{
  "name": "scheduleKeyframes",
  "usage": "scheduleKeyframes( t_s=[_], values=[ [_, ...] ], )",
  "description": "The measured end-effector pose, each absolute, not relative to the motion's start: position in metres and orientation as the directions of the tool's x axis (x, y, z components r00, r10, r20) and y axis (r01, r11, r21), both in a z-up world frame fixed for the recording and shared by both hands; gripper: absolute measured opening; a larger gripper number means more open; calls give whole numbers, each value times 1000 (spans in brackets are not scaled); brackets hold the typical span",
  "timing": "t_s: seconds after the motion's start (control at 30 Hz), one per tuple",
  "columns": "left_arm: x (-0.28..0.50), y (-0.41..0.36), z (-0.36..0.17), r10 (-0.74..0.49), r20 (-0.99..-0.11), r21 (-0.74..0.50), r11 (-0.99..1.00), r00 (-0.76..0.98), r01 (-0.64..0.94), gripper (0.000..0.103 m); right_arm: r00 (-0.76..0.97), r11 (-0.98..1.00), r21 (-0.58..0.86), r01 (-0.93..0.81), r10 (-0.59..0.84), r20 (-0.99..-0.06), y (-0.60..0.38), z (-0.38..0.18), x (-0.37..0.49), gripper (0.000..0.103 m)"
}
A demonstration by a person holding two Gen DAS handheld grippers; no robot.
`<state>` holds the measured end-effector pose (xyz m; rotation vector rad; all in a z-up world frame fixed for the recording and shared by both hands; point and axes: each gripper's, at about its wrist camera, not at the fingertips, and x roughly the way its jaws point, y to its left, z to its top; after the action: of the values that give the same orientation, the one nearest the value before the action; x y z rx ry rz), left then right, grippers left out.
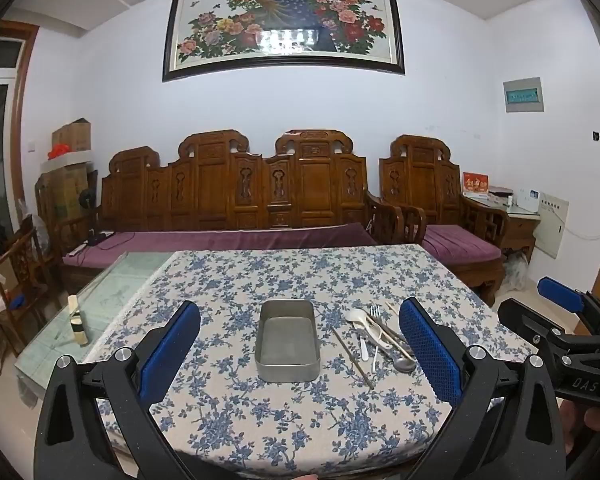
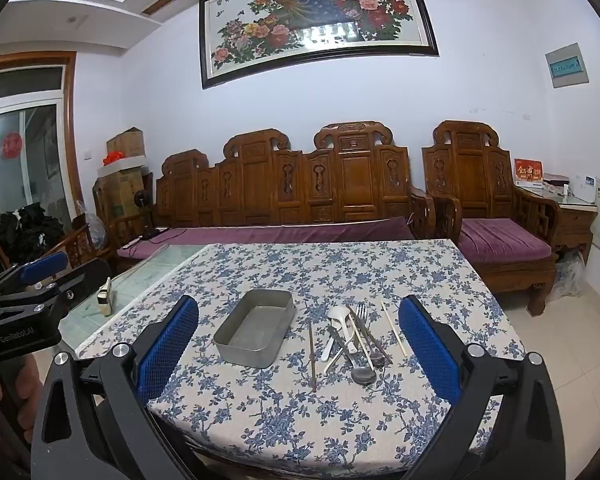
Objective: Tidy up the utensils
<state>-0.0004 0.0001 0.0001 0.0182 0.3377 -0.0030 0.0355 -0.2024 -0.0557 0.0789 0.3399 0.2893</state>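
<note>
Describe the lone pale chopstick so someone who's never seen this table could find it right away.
Start at the metal tray on the floral tablecloth, then move right past the heap of utensils. The pale chopstick lies alone on the heap's far right, touching nothing, unlike the dark chopstick beside the tray.

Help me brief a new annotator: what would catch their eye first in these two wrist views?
Probably the empty metal tin mid-table on the blue floral tablecloth, with a jumble of utensils just to its right: white spoon, fork, metal spoons, chopsticks. Both the left gripper and right gripper frame the scene, open and empty. Behind, a carved wooden sofa sits under a peacock painting.
</note>
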Motion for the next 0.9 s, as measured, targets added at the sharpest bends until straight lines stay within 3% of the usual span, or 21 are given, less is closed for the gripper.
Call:
scheduleKeyframes(
  t_s=[0.9],
  values=[
    [-5, 2, 3, 3, -330, 23, 1000, 944, 5, 97, 903, 956, 125, -266, 292, -316, -201, -54, 34, 101]
  ],
)
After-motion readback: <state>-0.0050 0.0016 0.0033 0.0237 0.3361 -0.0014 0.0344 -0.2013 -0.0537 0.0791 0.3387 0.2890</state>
